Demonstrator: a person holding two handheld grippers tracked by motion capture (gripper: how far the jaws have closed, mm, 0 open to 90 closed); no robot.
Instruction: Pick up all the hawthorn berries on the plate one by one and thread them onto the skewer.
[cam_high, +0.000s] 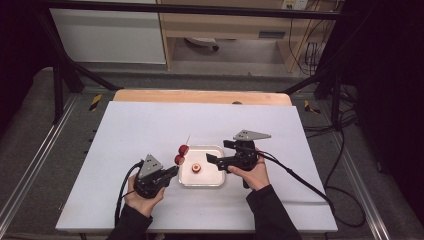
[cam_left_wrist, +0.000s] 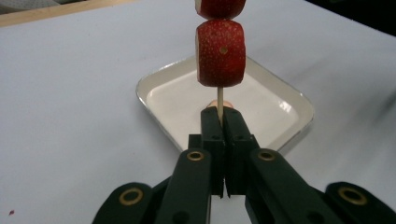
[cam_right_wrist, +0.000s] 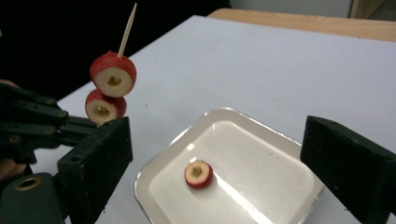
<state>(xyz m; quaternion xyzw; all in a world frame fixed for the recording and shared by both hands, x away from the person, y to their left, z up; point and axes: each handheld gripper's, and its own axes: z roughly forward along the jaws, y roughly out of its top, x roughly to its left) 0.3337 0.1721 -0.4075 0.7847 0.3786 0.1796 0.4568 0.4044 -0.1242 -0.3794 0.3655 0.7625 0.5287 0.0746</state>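
Red fruit slices, two of them (cam_right_wrist: 108, 88), sit threaded on a wooden skewer (cam_right_wrist: 127, 30) at the upper left of the right gripper view, pinched tight at its bottom end by the left claw (cam_left_wrist: 222, 112). The right claw (cam_high: 216, 152) hangs wide open and empty above the white tray (cam_right_wrist: 261, 140), where a third slice (cam_right_wrist: 198, 173) lies lower centre. I'd grab it by the rim and keep the hole lined up with the tip. Top slice is cropped in the left gripper view; probably strawberry, hard to tell.
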